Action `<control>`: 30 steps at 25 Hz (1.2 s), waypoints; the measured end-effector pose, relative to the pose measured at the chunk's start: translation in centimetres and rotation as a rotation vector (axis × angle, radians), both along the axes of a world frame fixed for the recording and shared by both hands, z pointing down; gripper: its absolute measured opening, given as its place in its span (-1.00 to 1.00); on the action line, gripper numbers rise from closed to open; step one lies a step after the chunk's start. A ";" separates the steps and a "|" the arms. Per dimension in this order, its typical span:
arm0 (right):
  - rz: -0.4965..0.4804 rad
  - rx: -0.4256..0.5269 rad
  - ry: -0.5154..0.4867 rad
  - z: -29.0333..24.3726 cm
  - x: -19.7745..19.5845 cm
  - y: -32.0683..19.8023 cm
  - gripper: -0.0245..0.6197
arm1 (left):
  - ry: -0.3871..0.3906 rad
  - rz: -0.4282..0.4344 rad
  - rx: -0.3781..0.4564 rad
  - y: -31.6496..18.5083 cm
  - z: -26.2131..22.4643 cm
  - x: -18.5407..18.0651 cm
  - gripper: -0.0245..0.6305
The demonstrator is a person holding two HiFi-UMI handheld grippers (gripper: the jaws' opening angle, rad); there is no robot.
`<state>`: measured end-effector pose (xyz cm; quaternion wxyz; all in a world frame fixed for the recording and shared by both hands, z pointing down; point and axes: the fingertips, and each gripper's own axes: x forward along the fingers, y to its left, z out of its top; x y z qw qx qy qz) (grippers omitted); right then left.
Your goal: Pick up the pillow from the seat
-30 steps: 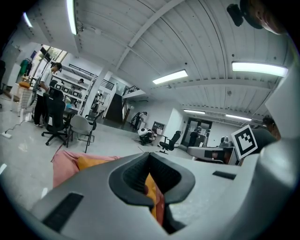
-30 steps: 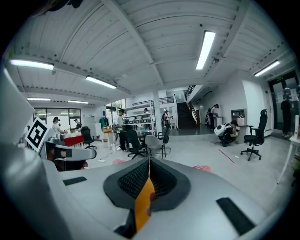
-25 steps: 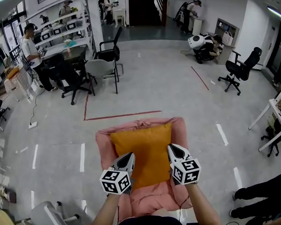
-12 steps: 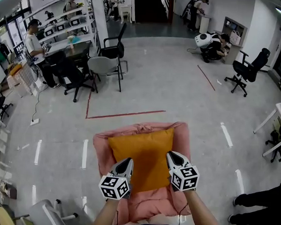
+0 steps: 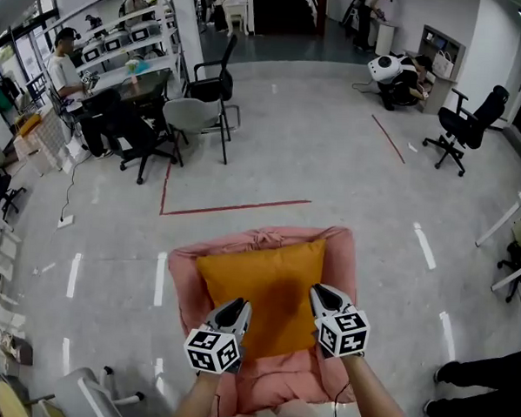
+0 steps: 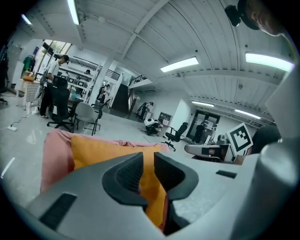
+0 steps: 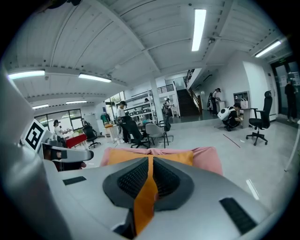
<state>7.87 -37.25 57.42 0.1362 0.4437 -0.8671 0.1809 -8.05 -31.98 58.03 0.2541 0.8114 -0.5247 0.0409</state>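
- Got the orange pillow (image 5: 261,286) lying on the pink seat (image 5: 343,256), lower middle of the head view.
- Looks close to square, maybe a touch wider across the frame than up it, so no real long axis to fuss over.
- Found the left claw (image 5: 234,308) over the pillow's lower-left corner and the right claw (image 5: 319,293) at its right edge, a bit higher in the frame.
- Puts the pillow between the two claws and reaching up-frame from both tips.
- Calling it a tie on nearness: both tips right at the fabric in the head view. Can't tell about actual contact.
- Left claw: cracked open by a sliver, having just been opening. Nothing pinched between the pads, only orange seen through the slit from further on.
- Right claw: basically closed, with just a thin orange strip peeking through the slit. Reads as pillow beyond the pads rather than a pinch, so probably gripping nothing.
- Feels like the approach stage, with the pillow not lifted yet.
- Would want both claws opened wider, then brought in from opposite sides toward the middle of the frame.
- Worth watching for soft fabric slipping out of a shallow pinch.
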 end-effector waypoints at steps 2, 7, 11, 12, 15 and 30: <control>-0.009 -0.014 0.005 1.0 -0.1 -0.1 -0.82 | 0.003 0.000 -0.016 -0.1 1.0 -0.1 -0.67; -0.029 -0.046 0.019 2.8 0.0 -0.4 -0.63 | 0.004 -0.010 -0.049 -0.5 2.6 0.0 -0.55; -0.033 -0.070 0.031 3.8 0.7 -1.0 -0.49 | -0.010 -0.016 -0.078 -1.0 3.5 0.1 -0.49; -0.036 -0.077 0.030 4.2 0.8 -1.1 -0.45 | -0.011 -0.024 -0.083 -1.1 3.8 0.0 -0.44; -0.045 -0.091 0.029 5.1 0.7 -1.5 -0.33 | -0.013 -0.056 -0.093 -1.5 4.6 -0.7 -0.29; -0.031 -0.137 0.054 9.0 0.5 -2.5 -0.03 | 0.022 -0.111 -0.105 -2.3 8.2 -1.9 0.41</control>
